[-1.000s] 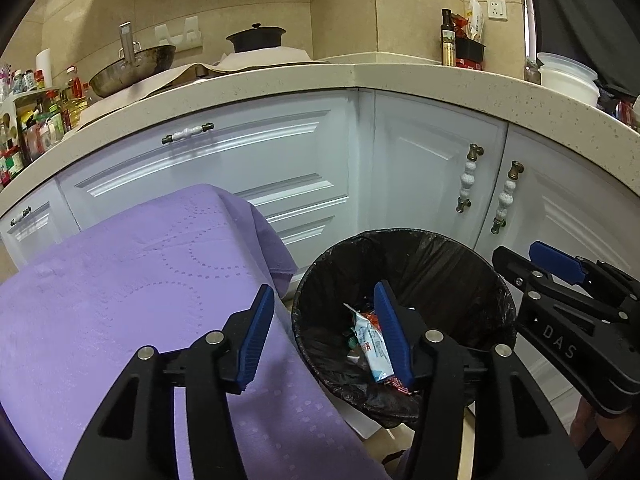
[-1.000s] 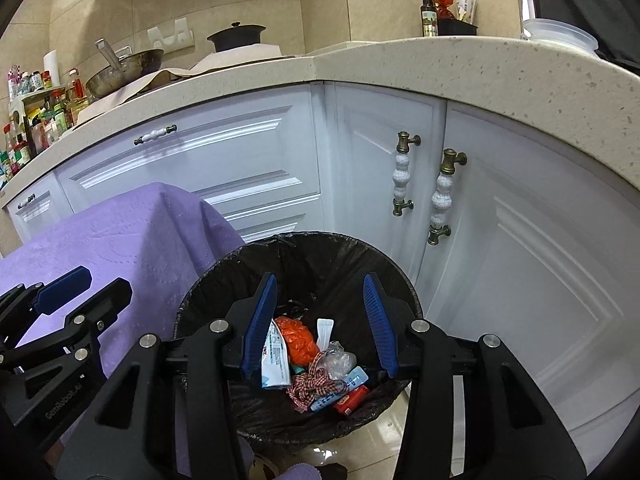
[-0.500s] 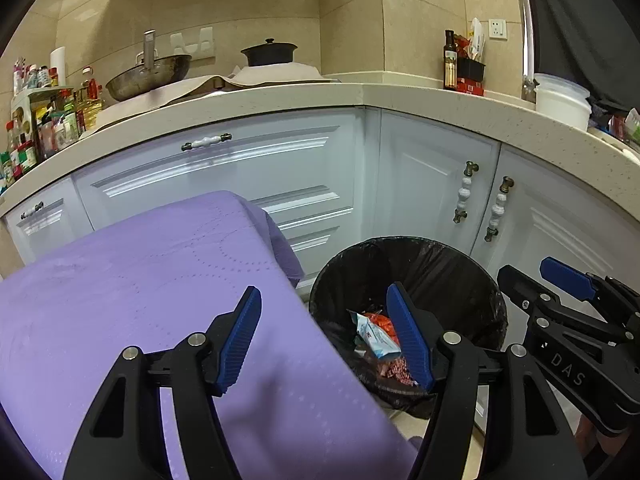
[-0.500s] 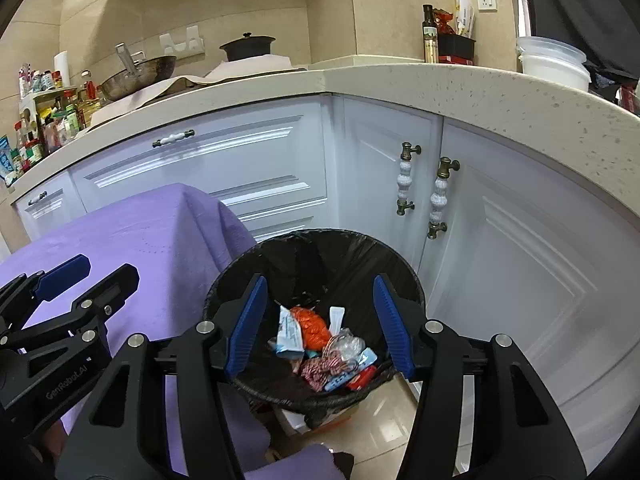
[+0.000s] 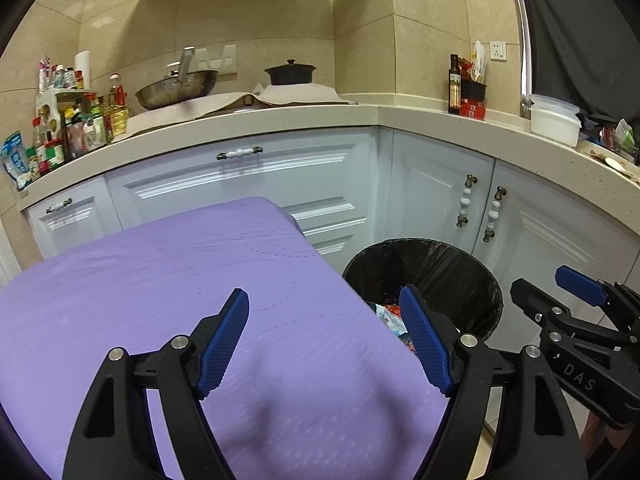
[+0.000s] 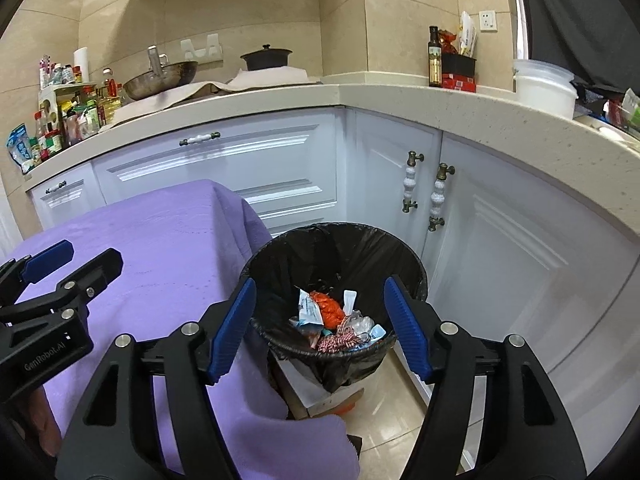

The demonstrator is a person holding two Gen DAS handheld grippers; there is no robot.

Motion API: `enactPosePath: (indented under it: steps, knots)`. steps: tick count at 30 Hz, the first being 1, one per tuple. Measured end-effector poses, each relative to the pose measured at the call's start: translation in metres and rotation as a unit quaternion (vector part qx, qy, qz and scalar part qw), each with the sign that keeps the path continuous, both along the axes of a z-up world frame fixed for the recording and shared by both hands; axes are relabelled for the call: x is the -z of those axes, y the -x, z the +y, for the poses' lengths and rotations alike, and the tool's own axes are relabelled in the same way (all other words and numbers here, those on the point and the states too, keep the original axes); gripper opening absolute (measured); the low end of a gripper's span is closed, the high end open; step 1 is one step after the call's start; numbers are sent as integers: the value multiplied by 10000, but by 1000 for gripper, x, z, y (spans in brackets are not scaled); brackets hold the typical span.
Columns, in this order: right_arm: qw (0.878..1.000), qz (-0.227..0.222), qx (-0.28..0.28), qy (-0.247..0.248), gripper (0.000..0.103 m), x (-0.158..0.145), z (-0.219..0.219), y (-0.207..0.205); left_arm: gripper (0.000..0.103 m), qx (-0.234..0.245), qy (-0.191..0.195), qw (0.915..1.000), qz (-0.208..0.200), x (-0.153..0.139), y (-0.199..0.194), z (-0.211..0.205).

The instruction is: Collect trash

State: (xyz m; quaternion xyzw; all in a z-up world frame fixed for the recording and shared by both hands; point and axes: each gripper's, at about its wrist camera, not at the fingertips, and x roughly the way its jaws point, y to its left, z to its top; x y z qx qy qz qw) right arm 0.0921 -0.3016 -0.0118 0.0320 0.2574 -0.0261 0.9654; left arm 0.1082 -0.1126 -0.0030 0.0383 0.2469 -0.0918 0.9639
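A round bin with a black liner (image 6: 280, 256) stands on the floor by the white corner cabinets; it also shows in the left wrist view (image 5: 452, 276). Inside lie several wrappers (image 6: 328, 308): a white-blue packet, orange plastic, a red-white piece. My right gripper (image 6: 320, 322) is open and empty above the bin's near rim. My left gripper (image 5: 324, 332) is open and empty above the purple-covered table (image 5: 160, 288), its right finger over the bin's left edge. Each gripper shows from the side in the other's view.
White cabinets (image 6: 280, 168) with knobbed handles wrap behind and right of the bin. The beige counter (image 5: 360, 120) carries a wok, a black pot, bottles and a white tub. A cardboard box (image 6: 320, 396) sits under the bin on the tiled floor.
Both grippers have drawn back and risen away from the bin, so it looks smaller and farther. Both stay open and empty.
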Motion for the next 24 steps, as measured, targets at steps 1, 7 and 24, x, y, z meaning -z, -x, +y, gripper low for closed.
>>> enactPosePath:
  steps: [1,7,24]
  knots:
    - [10000,-33,12,9,70,-2,1,5,77,-10,7,10000,-28,-1,5,4]
    - [9997,-251,73,-9,74,-18,8,36,78,-60,-25,9998,-211,-6,31,19]
    - [9977,-617,185,193,81,-29,25,95,82,-7,172,9986,-494,-12,77,39]
